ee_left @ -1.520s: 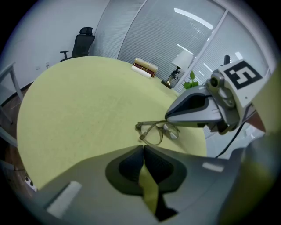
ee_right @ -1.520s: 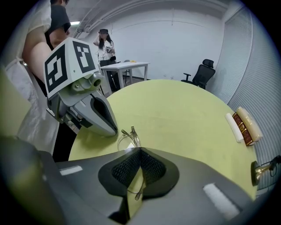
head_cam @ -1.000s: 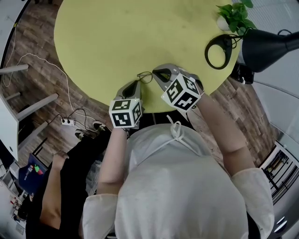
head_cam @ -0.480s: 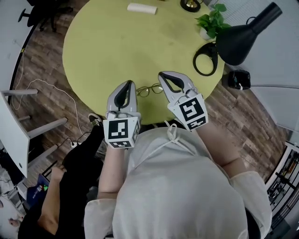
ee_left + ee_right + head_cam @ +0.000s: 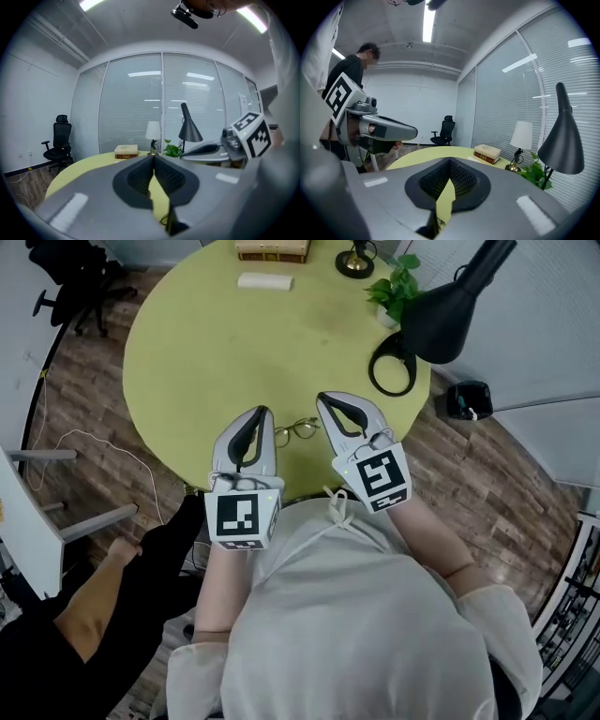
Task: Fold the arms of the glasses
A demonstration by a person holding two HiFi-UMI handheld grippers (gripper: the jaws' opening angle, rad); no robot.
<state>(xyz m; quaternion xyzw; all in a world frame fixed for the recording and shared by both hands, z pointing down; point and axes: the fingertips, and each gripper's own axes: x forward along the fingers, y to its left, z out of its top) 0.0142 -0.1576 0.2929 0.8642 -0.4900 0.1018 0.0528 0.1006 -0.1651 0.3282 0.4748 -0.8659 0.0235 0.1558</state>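
Observation:
The thin-rimmed glasses (image 5: 296, 430) lie on the yellow-green round table (image 5: 216, 343), close to its near edge. In the head view they show in the gap between my two grippers, which hang above them, apart from them. My left gripper (image 5: 263, 412) is to their left, my right gripper (image 5: 322, 398) to their right. Both are shut with nothing in them. In the left gripper view the left gripper's (image 5: 153, 157) pads meet at the tip. The right gripper view shows the right gripper (image 5: 450, 161) closed the same way. Both point out across the table.
A black desk lamp (image 5: 442, 313) with a ring base (image 5: 393, 367), a potted plant (image 5: 395, 291), a small lamp foot (image 5: 354, 261), a book (image 5: 272, 249) and a white bar (image 5: 264, 281) stand at the table's far side. A seated person (image 5: 94, 624) is at my left.
Both grippers have risen from beside the glasses and turned toward level. The glasses stay on the table. The head view now takes in more of the far table.

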